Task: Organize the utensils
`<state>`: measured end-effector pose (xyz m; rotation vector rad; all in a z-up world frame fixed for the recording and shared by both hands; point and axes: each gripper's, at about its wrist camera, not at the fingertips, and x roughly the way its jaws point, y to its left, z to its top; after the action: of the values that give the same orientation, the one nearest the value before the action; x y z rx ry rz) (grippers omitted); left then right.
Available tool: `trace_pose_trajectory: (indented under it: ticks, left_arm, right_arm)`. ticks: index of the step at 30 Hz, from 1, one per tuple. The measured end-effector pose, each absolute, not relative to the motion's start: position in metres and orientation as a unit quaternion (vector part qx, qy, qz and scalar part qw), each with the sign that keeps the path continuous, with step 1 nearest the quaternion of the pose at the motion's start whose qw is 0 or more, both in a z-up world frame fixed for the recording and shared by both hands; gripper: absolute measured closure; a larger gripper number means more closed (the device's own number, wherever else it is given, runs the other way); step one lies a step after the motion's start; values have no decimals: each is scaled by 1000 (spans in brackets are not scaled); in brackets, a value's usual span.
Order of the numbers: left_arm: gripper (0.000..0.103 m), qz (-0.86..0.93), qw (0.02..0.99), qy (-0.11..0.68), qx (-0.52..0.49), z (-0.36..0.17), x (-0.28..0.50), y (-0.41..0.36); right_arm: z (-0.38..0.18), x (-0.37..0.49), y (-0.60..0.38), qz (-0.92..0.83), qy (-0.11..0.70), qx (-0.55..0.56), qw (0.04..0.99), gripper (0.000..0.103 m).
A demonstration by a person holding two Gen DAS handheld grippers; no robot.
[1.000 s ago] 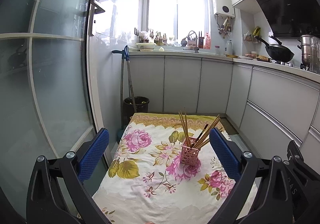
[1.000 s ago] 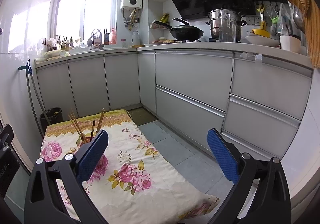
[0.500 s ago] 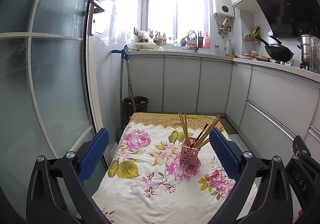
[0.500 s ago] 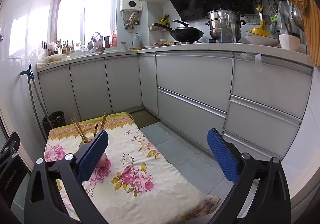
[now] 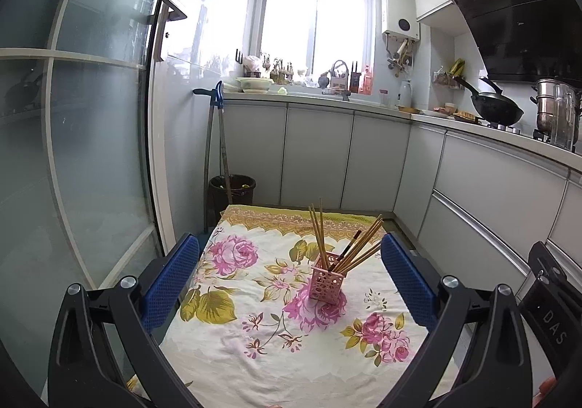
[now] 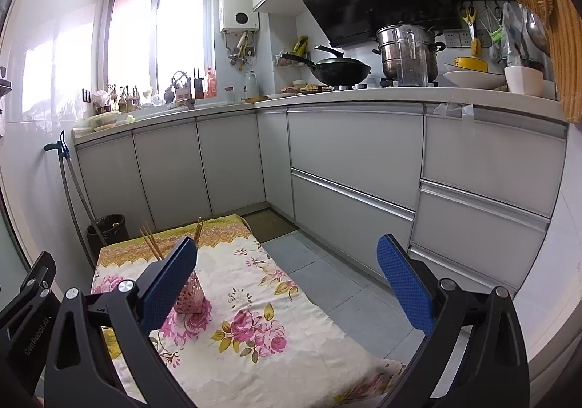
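A pink lattice holder point(image 5: 326, 283) stands upright on a floral cloth point(image 5: 254, 298) and holds several wooden chopsticks point(image 5: 358, 248) that fan up and to the right. My left gripper point(image 5: 289, 280) is open, held above the cloth's near part, with nothing between its blue pads point(image 5: 171, 280). In the right wrist view the holder point(image 6: 191, 297) is partly hidden behind the left blue pad point(image 6: 169, 288), with chopstick tips point(image 6: 151, 244) showing above it. My right gripper point(image 6: 291, 288) is open and empty, to the right of the holder.
A glass sliding door point(image 5: 72, 153) borders the cloth on the left. Grey cabinets point(image 6: 345, 167) run along the back and right under a cluttered counter with a wok point(image 6: 340, 71). A black bin point(image 5: 232, 191) and a mop point(image 5: 216, 153) stand at the back left. Grey floor tiles point(image 6: 327, 280) lie right of the cloth.
The right wrist view has swung slightly right and up, so the holder now sits behind its left pad. The left gripper has hardly moved. Both stay open.
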<state>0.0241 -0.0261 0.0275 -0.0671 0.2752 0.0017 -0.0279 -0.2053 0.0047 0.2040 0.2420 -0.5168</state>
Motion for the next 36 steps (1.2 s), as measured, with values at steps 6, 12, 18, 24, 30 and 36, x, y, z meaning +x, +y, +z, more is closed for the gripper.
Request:
trace_pose_trajectory:
  ticks: [6, 12, 18, 24, 30, 36]
  left_arm:
    - [7, -5, 990, 138, -39, 29, 21, -23]
    - [7, -11, 989, 139, -45, 31, 20, -20]
    - [7, -12, 989, 138, -44, 32, 18, -20]
    - [7, -13, 989, 139, -44, 33, 17, -22]
    - [7, -15, 989, 138, -44, 34, 15, -24]
    - [7, -14, 990, 137, -43, 34, 14, -24]
  right_arm:
    - [7, -32, -204, -252, 116, 99, 956, 6]
    - [9, -35, -204, -250, 113, 99, 957, 6]
    - [9, -36, -204, -250, 112, 100, 957, 6]
    - [9, -37, -204, -250, 112, 99, 957, 6]
    - [9, -38, -202, -250, 112, 100, 957, 6]
    - [8, -38, -200, -247, 114, 101, 957, 6]
